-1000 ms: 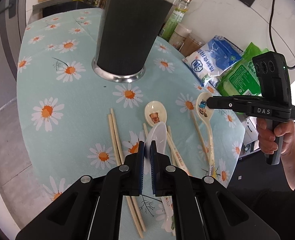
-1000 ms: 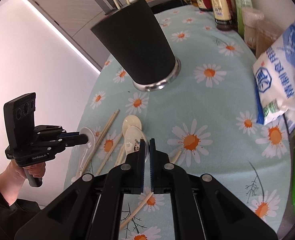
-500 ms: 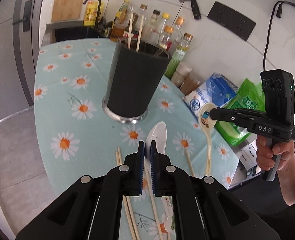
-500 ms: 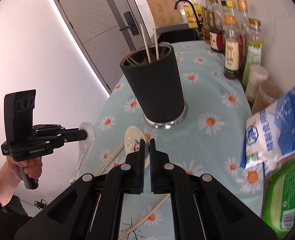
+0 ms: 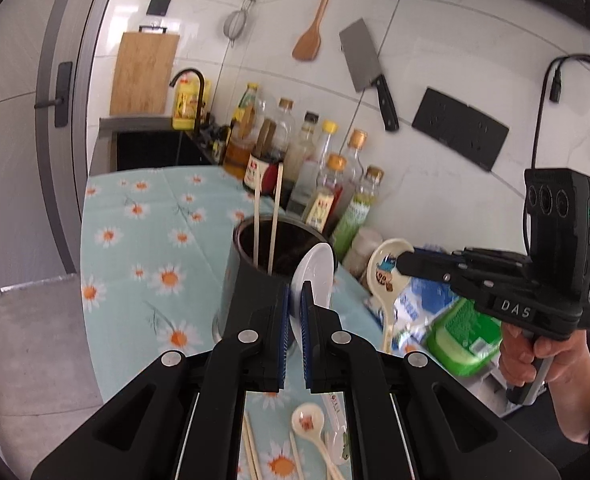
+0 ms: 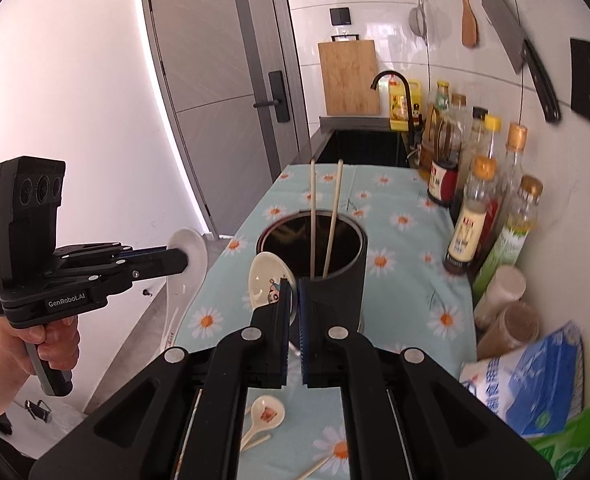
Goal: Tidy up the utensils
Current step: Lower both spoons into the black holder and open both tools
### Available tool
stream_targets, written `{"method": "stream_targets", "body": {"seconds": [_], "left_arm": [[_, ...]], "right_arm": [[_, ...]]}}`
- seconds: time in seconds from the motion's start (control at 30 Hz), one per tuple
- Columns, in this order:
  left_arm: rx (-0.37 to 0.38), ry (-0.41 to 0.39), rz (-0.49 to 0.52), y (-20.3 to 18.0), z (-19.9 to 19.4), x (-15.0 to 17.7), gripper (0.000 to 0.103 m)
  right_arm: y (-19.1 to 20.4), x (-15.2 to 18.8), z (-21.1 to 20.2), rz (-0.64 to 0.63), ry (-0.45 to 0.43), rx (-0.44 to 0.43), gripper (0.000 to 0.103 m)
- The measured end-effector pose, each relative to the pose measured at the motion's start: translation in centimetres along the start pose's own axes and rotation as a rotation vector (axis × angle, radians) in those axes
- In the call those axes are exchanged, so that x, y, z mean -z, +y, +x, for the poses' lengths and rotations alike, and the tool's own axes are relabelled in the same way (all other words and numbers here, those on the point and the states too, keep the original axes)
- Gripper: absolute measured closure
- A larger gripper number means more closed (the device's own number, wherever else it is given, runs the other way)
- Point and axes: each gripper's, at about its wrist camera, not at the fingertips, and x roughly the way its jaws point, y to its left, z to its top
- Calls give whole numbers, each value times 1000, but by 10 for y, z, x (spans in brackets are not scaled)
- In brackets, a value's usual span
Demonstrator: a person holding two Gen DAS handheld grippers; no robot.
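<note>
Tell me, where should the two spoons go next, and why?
Probably forward, over the open top of the black holder, then down into it. The left gripper is shut on the white spoon and the right gripper is shut on the cartoon spoon. Both spoons hang in the air near the holder's rim, and two chopsticks already stand inside.

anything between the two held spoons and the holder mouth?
Nothing. In the right wrist view the cream spoon sits beside the holder rim; the white spoon hangs off left, air between. Two chopsticks already stand inside.
</note>
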Motion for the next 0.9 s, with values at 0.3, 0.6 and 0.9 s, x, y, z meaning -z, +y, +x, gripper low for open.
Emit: {"method": "stream_targets", "body": {"seconds": [0.3,0.6,0.9], "left_arm": [[-64,-155,53,-10,5,-53,98],[-140,-243,95,-13,27,-91,98],[-171,-232,93,-4,62,-97,98]], "right_arm": [[-13,-48,2,-22,-89,90,98],[-30,-87,20,13,-150,147,98],[-49,-97,50,64,-125,185,98]]}}
